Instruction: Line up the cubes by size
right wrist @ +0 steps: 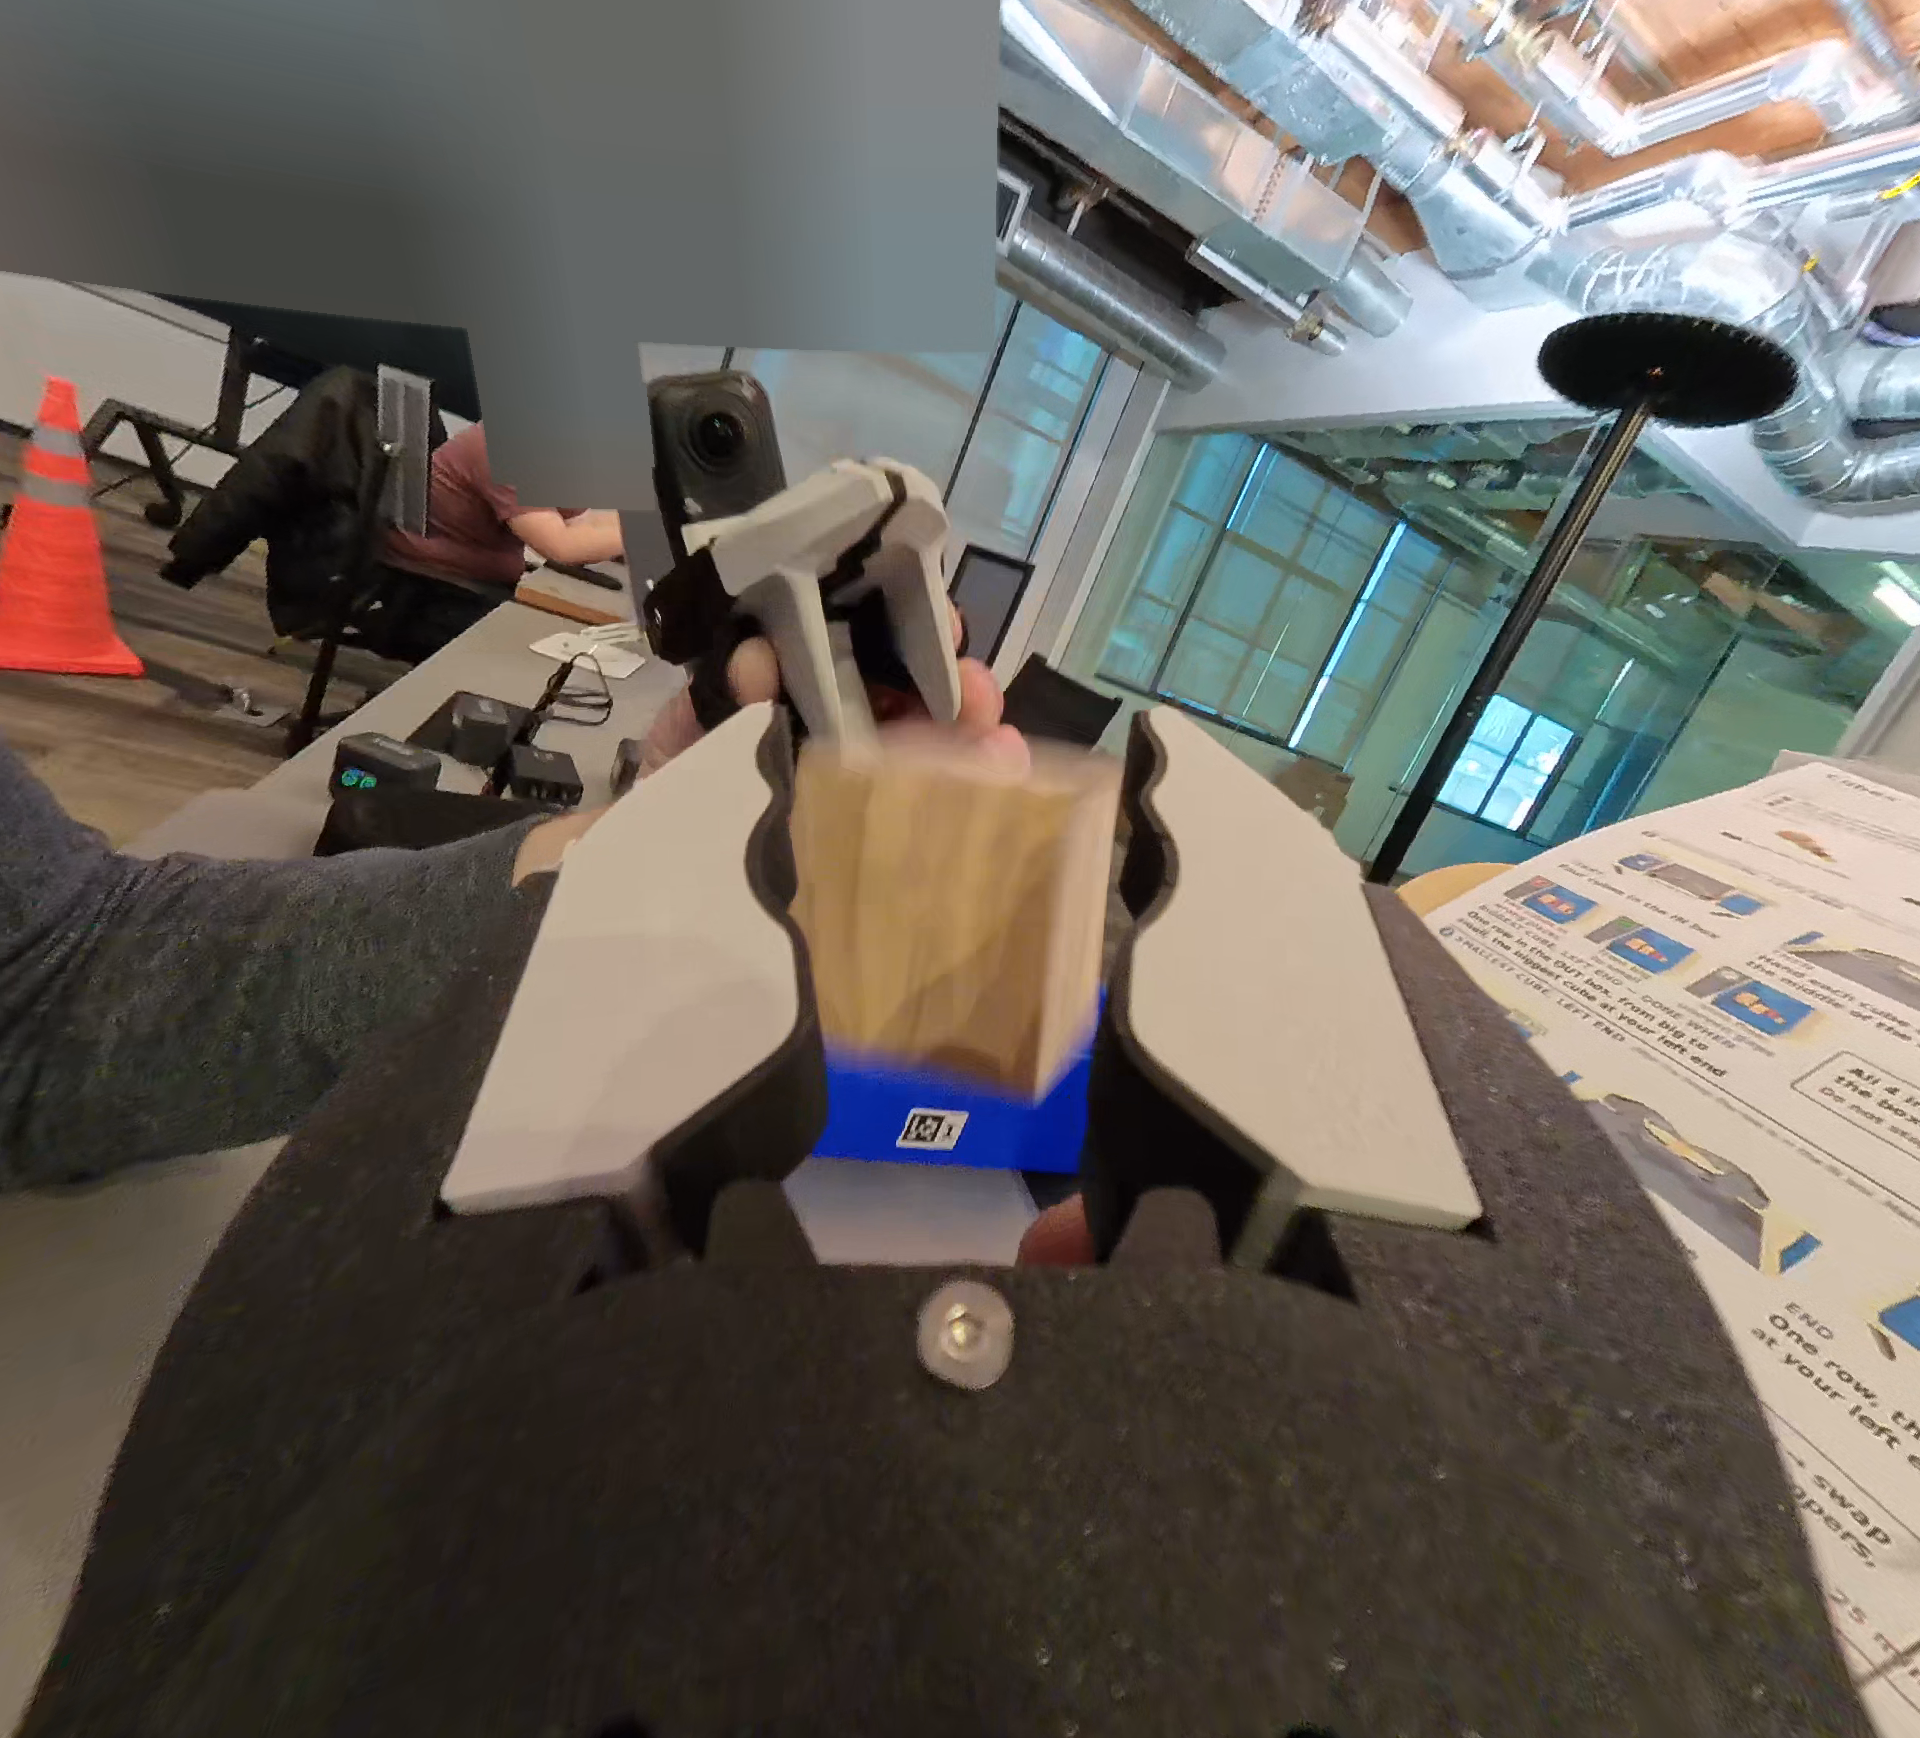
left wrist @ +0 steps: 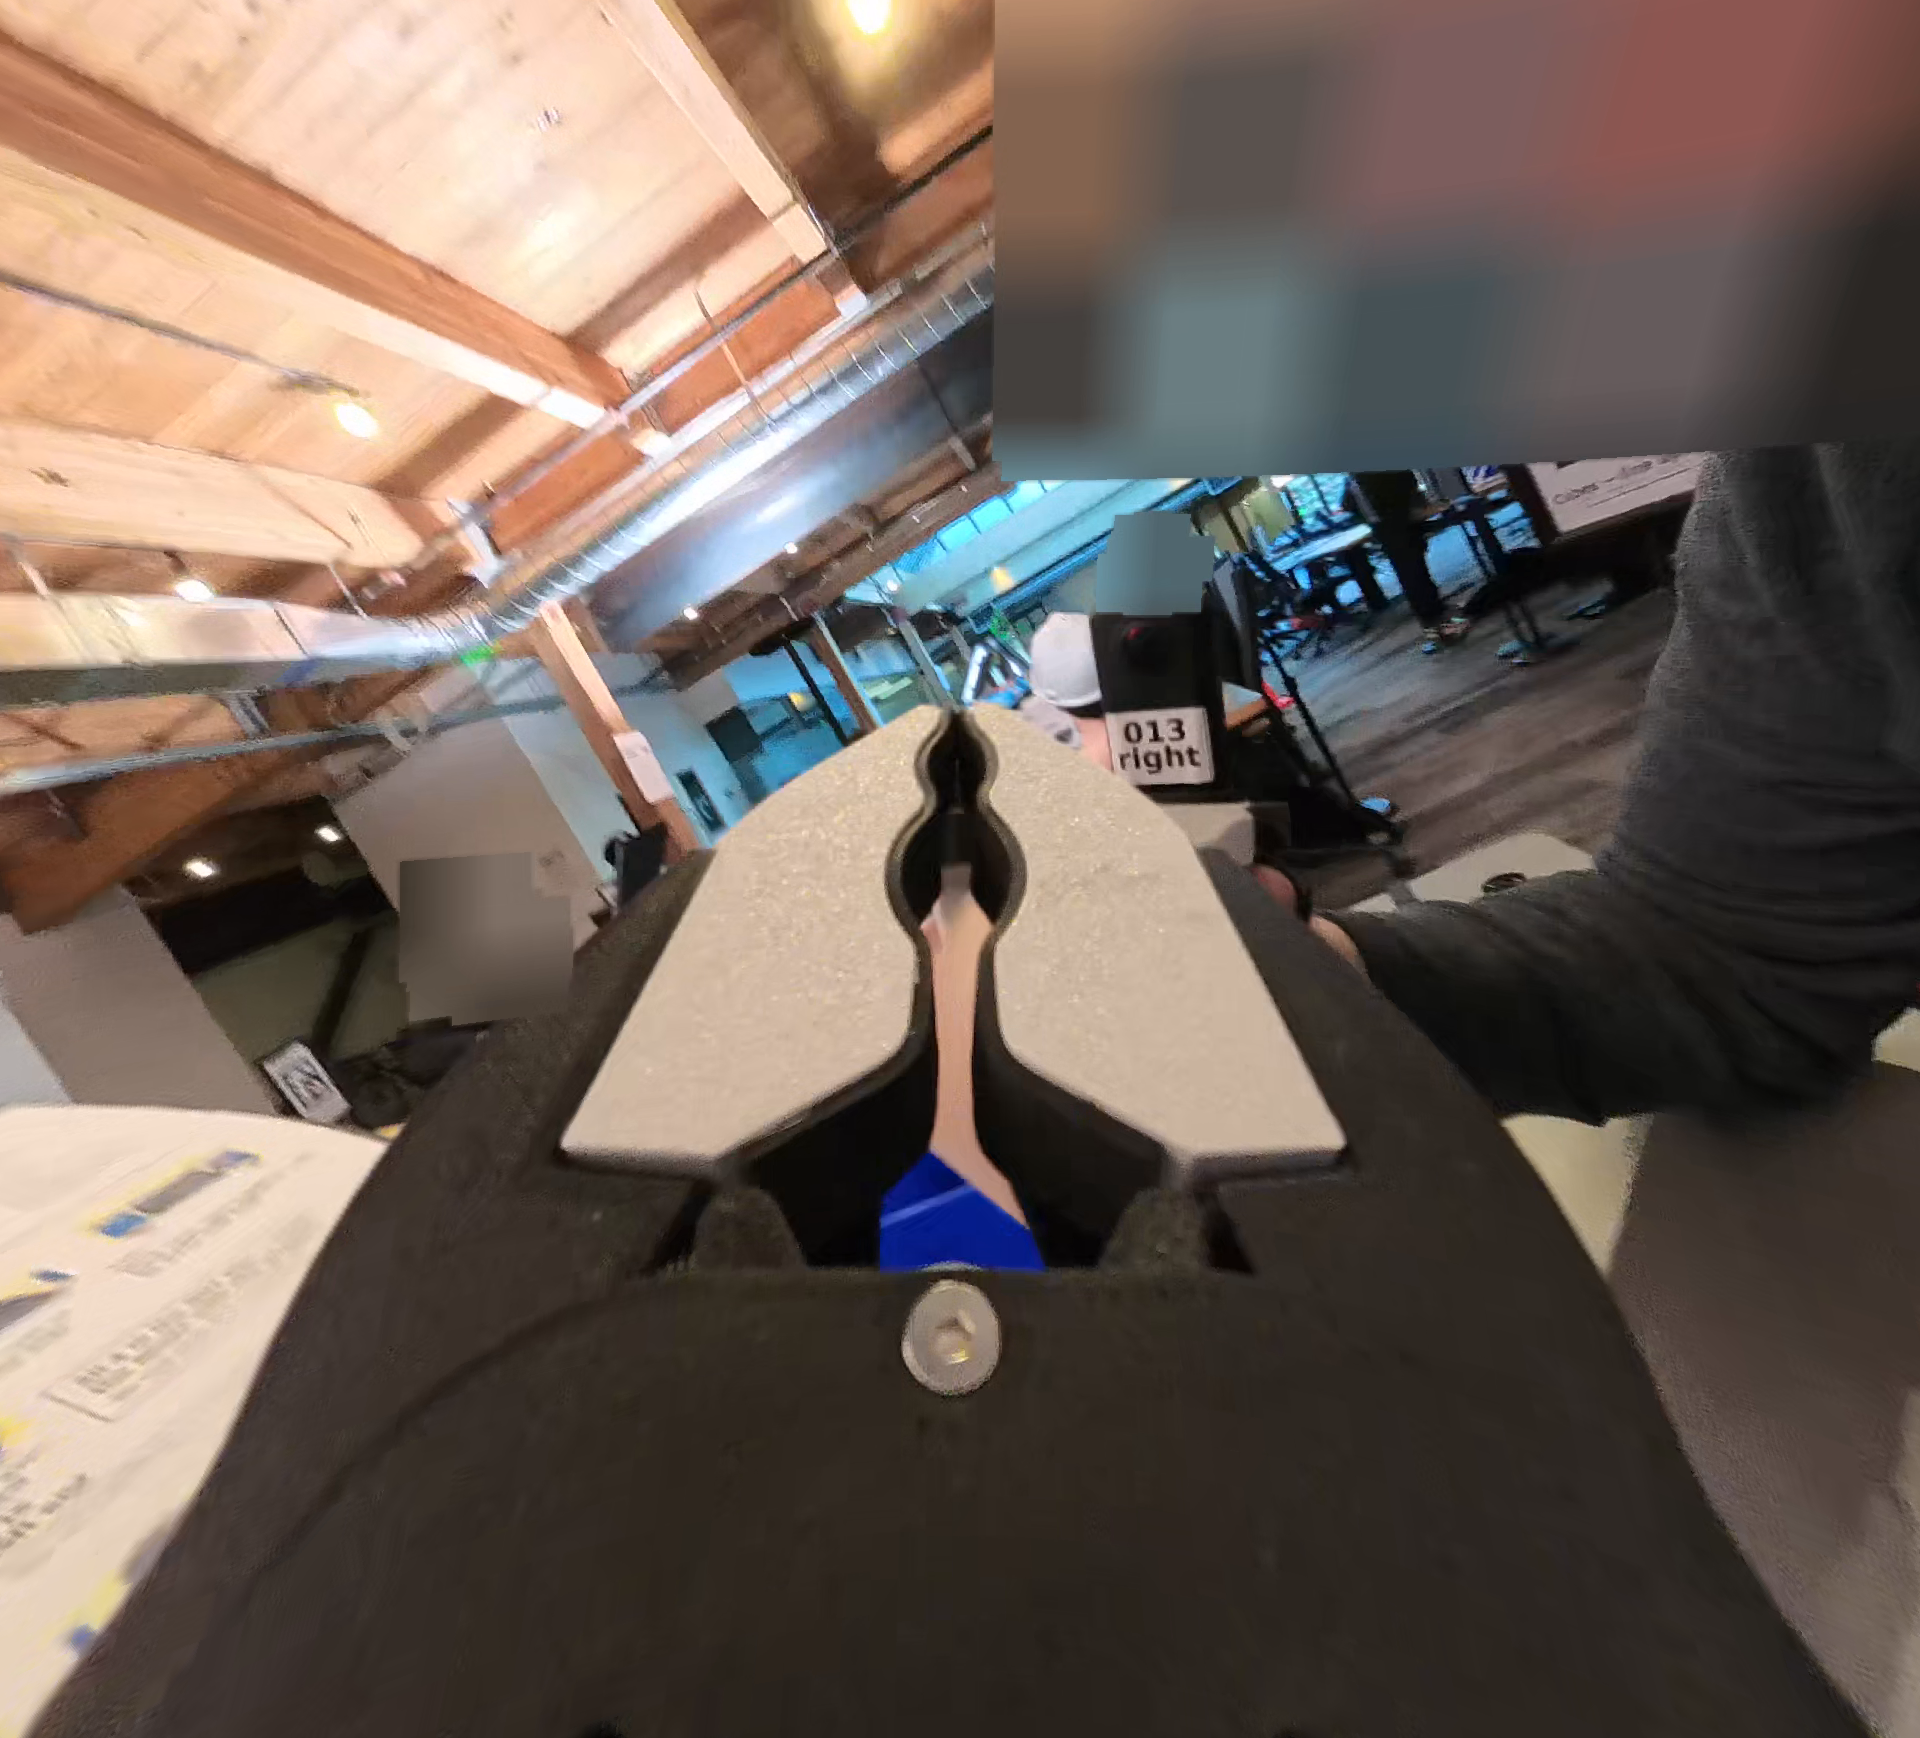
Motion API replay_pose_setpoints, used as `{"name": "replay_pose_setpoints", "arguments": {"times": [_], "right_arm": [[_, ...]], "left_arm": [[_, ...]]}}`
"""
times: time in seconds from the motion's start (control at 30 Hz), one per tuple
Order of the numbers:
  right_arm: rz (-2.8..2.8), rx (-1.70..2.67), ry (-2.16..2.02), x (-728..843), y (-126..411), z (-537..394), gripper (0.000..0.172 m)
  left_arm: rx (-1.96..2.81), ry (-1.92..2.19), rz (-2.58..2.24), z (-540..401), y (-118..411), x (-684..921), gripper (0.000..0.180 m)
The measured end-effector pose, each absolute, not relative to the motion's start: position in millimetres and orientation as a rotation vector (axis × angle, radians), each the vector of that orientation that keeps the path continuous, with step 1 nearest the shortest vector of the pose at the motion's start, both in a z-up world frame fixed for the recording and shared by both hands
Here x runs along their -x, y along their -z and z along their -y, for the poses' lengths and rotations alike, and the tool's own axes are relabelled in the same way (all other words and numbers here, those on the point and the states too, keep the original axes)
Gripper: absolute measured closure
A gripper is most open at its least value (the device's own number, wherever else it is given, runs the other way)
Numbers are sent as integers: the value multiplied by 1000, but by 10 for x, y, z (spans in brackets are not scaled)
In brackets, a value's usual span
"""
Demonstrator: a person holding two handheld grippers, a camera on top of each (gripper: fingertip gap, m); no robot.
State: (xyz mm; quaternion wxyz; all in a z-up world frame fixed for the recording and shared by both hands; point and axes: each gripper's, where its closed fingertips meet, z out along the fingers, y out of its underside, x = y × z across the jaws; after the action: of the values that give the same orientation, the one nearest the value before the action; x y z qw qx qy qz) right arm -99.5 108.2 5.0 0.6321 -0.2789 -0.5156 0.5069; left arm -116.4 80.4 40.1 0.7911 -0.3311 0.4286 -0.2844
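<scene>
The room is showing a wood ceiling with silver pipes, glass walls, and a pale table with a printed sheet (right wrist: 1704, 992) lying to the right of the right gripper. The wooden cube (right wrist: 951, 919) is sitting between the two fingers of the right gripper (right wrist: 951, 774), up in the air, and both fingers are pressing on its sides, so this gripper is gripping the cube. The cube is looking a bit blurry. Right under the cube and the fingers, a blue box (right wrist: 945, 1122) with a small black and white tag is showing. I cannot tell what is lying inside the box, because the cube is hiding its top. The left gripper (left wrist: 958, 732) is pointing up at the room, and its fingertips are meeting with nothing gripped between them. In the right wrist view it is hanging just past the far end of the cube. I think the step in hand is carrying this cube to its place in the row. The next move is probably calling for bringing it down gently into the box, next to cubes of nearby size, and then letting go. No other cubes are showing.
</scene>
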Motion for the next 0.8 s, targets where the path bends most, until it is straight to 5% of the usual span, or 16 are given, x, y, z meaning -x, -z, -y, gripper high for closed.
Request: {"name": "replay_pose_setpoints", "arguments": {"times": [0.13, 0.43, 0.6, 0.8], "right_arm": [[1188, 726, -1319, 1171, 93, -1037, 172], [1098, 896, -1331, 759, 347, -1872, 172], [1117, 924, -1297, 693, 271, -1933, 170], [1205, 971, -1286, 824, 390, -1825, 163]], "left_arm": [[841, 743, -928, -1072, -81, 810, 180], [1172, 766, -876, -1614, 711, 1125, 179], [1428, 362, -991, -1732, 951, 1497, 138], [2028, 31, -1158, -1997, 2138, 2013, 102]]}}
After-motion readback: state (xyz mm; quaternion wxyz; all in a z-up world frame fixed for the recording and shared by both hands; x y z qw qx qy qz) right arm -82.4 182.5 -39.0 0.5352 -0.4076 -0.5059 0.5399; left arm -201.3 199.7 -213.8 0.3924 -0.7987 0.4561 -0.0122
